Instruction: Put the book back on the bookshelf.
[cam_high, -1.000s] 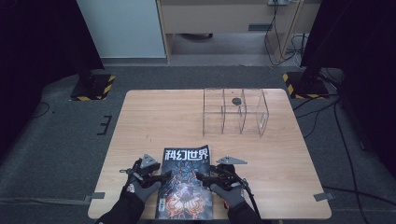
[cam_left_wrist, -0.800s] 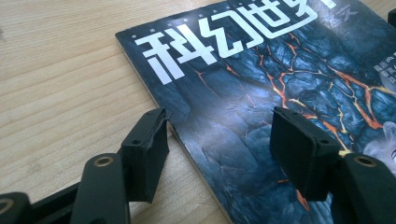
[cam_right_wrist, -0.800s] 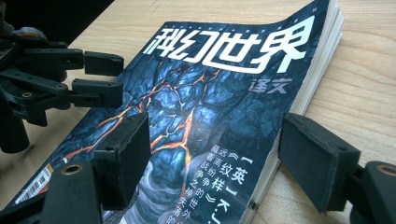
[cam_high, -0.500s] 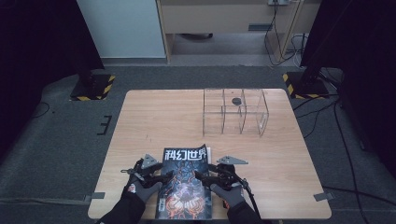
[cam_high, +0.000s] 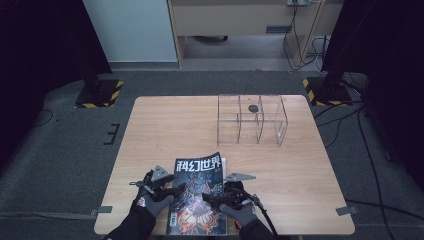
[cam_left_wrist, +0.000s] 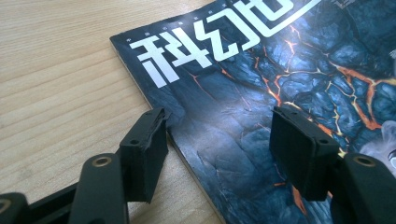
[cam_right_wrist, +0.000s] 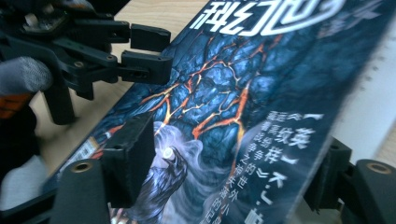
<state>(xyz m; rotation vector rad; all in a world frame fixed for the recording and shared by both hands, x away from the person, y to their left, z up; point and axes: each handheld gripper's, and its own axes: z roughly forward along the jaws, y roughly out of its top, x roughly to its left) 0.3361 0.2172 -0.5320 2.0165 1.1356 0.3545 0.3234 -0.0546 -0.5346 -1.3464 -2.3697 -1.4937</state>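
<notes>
A magazine (cam_high: 197, 192) with a dark blue lava cover and white title lies flat at the table's near edge. My left gripper (cam_high: 172, 190) rests low at its left, spine side. In the left gripper view its jaws (cam_left_wrist: 219, 149) stand open astride that edge, one on the wood and one over the cover (cam_left_wrist: 261, 84). My right gripper (cam_high: 212, 197) is over the magazine's right half. Its jaws (cam_right_wrist: 229, 172) have just been closing a little but are open, and the slightly raised free edge of the cover (cam_right_wrist: 224, 107) lies between them above white pages. The left gripper (cam_right_wrist: 149, 51) shows opposite.
A clear acrylic box (cam_high: 252, 120) with compartments stands at the back right of the wooden table (cam_high: 165, 130), with a small black object (cam_high: 253, 107) inside. Two gloved hands come in from the near edge. Dark carpet and cables surround the table.
The cover's far right corner has crept slightly left as the right gripper edged inward. The left gripper and the rest of the magazine lie as before.
</notes>
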